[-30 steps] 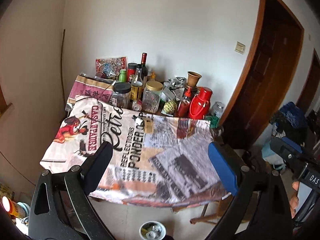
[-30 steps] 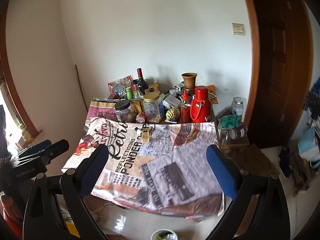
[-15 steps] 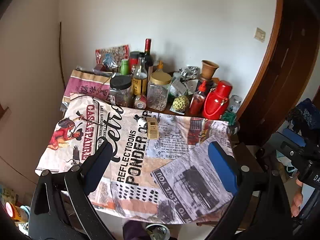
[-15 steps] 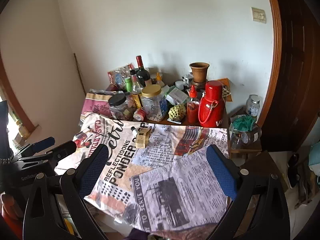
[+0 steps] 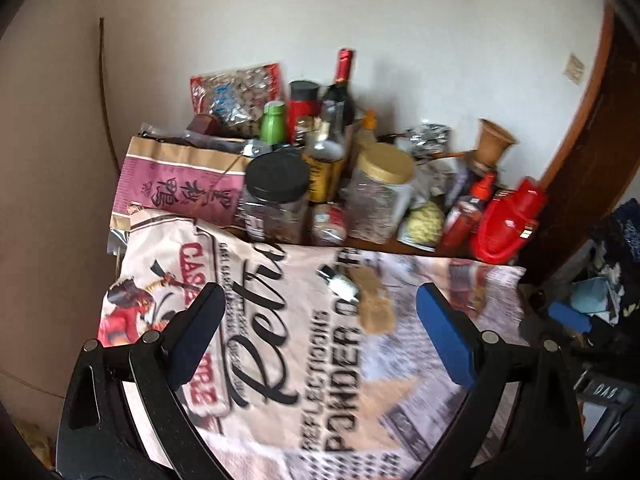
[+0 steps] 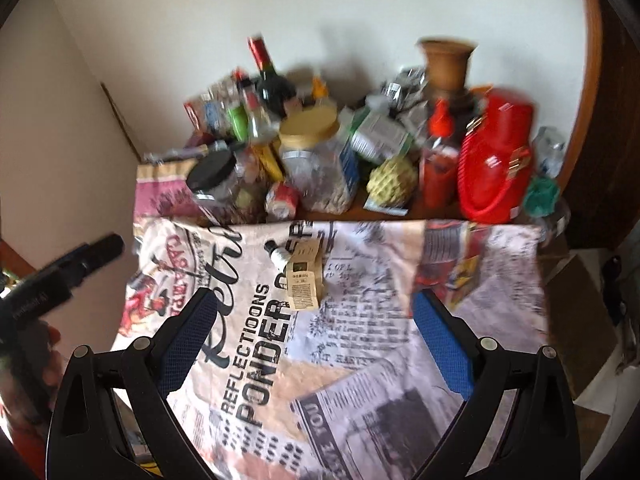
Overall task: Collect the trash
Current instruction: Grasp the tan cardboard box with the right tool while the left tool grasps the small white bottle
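Observation:
A small tan cardboard box (image 6: 305, 277) and a small white bottle with a black cap (image 6: 277, 254) lie side by side on the printed tablecloth (image 6: 360, 320), mid-table. They also show, blurred, in the left wrist view: box (image 5: 374, 302), bottle (image 5: 338, 283). My left gripper (image 5: 320, 340) is open and empty above the cloth's front part. My right gripper (image 6: 316, 344) is open and empty, just short of the box. The left gripper's body (image 6: 60, 276) shows at the left of the right wrist view.
The table's back is crowded: wine bottle (image 5: 340, 92), black-lidded jar (image 5: 276, 200), yellow-lidded jar (image 5: 378, 196), red thermos (image 5: 508, 224), clay pot (image 6: 446, 64), a pink bag (image 5: 180, 184). Wall behind, wooden door frame (image 5: 580, 152) at right, clutter on the floor at right.
Both grippers have moved forward and closer to the table; the box and bottle now look larger and nearer. Both stay open. The bin on the floor has left view.

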### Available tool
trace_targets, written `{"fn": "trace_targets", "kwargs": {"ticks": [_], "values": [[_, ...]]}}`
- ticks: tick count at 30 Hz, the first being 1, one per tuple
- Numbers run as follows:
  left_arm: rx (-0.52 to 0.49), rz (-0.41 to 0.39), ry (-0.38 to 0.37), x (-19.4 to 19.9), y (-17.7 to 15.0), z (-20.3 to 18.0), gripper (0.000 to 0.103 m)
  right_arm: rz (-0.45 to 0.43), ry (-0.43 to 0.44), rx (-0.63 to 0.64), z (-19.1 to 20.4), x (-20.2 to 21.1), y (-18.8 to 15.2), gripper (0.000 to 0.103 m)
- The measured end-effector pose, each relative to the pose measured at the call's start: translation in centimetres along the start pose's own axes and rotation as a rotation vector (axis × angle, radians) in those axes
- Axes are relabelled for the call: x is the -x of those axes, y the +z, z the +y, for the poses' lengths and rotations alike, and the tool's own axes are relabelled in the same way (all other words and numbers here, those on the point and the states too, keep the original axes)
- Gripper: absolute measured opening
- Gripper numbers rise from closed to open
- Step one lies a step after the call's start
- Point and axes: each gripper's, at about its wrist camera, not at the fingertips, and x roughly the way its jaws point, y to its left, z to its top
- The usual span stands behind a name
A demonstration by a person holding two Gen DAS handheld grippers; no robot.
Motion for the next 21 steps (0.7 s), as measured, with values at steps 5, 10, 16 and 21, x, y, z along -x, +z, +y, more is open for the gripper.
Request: {"fn": "trace_targets", "kwargs": {"ticks": [5, 10, 16, 21], "values": [[0.023, 0.074, 0.003, -5.2, 0.0, 2.5, 0.096, 0.146, -0.01, -0.004, 0.6, -7.9, 0.2, 0.097], [0.051, 0.166, 0.01, -9.8, -1.1, 4.7, 0.096, 0.236, -0.035, -0.001, 1.1, -14.3, 0.1, 0.097], [0.082, 0.247, 0.012, -13.1, -2.1, 6.2, 0.096, 0.318, -0.021, 0.013, 1.8, -19.0, -0.6, 0.073], [0.132, 0.309, -0.032, -15.1, -2.4, 6.6, 0.096, 0.326, -0.016, 0.023, 1.4, -19.7, -1.2, 0.035]]}}
